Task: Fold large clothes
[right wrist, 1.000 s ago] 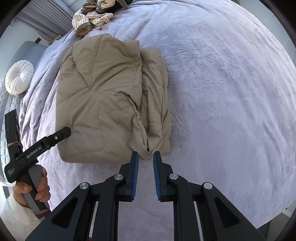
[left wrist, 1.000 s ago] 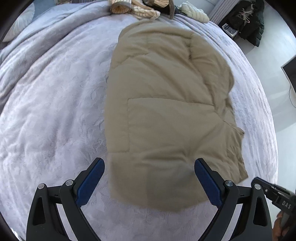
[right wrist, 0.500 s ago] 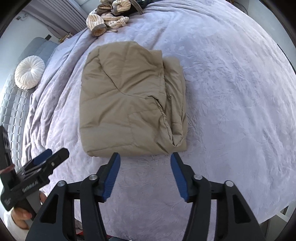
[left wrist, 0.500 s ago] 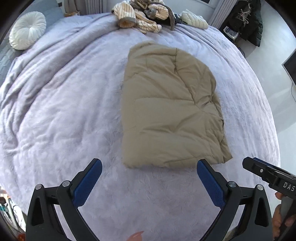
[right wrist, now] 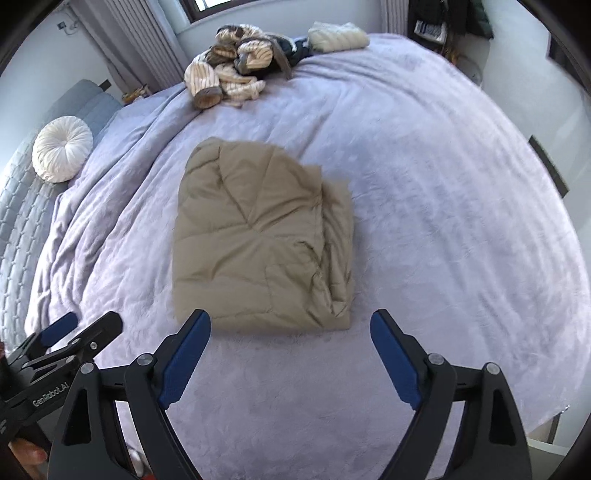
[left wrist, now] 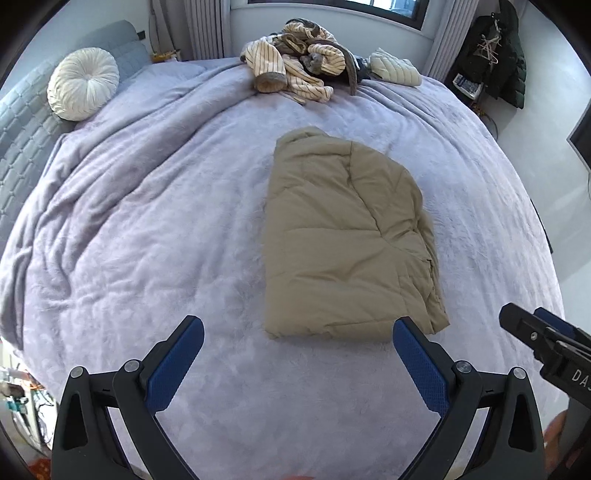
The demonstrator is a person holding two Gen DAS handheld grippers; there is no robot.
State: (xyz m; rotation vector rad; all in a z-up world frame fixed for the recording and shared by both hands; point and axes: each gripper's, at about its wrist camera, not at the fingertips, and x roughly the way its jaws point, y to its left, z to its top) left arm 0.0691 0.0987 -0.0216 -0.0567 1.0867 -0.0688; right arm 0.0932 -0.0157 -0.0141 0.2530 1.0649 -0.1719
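Observation:
A tan padded jacket point(left wrist: 343, 236) point(right wrist: 258, 236) lies folded into a thick rectangle in the middle of the lilac bed cover point(left wrist: 147, 229) point(right wrist: 443, 206). My left gripper point(left wrist: 297, 334) hangs above the bed on the near side of the jacket, open, with nothing between its blue pads. My right gripper point(right wrist: 291, 326) is also raised over the jacket's near edge; its jaws are opening wide and hold nothing. Each gripper shows at the edge of the other's view, the right gripper point(left wrist: 539, 336) on the right and the left gripper point(right wrist: 79, 332) on the left.
A heap of striped and grey clothes point(left wrist: 299, 70) point(right wrist: 236, 70) and a folded cream garment point(left wrist: 395, 68) point(right wrist: 338, 35) lie at the far edge of the bed. A round white cushion point(left wrist: 83, 83) point(right wrist: 61, 153) rests by the grey headboard. A dark coat point(left wrist: 498, 55) hangs at the right.
Both grippers have lifted and pulled back from the jacket, which now looks smaller and lies whole on the bed. The right gripper went from nearly shut at the jacket's edge to wide open.

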